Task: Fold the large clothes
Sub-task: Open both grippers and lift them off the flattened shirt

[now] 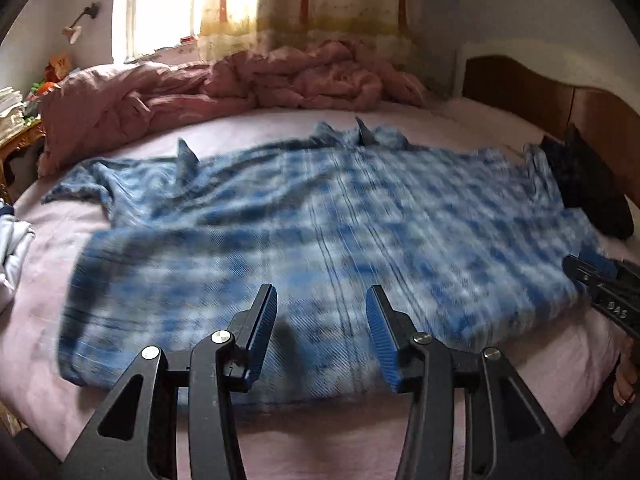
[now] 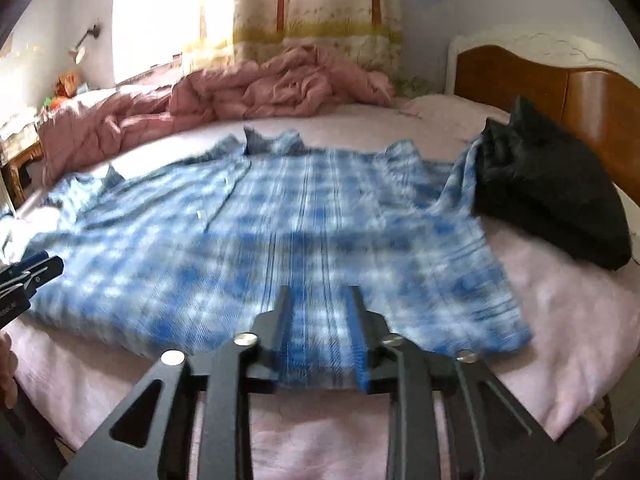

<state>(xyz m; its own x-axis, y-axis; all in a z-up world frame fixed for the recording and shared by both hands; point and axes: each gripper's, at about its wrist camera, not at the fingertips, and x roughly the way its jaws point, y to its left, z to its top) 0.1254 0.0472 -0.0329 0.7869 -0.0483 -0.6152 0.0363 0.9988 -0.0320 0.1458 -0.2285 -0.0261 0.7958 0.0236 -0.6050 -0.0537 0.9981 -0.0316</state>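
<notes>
Plaid shirt [image 1: 320,216] lies spread flat on the bed [image 1: 120,400], collar at twelve o'clock toward the pink duvet [image 1: 224,88], hem nearest you. Your left hand-held gripper [image 1: 322,340] hangs open just above the hem, holding nothing. Your right hand-held gripper [image 2: 320,340] has the hem between its fingers, but whether it is clamped you cannot tell. The shirt's long axis runs from six to twelve ahead of both, each about equally near. A black garment [image 2: 552,200] sits at two o'clock, touching the right sleeve.
</notes>
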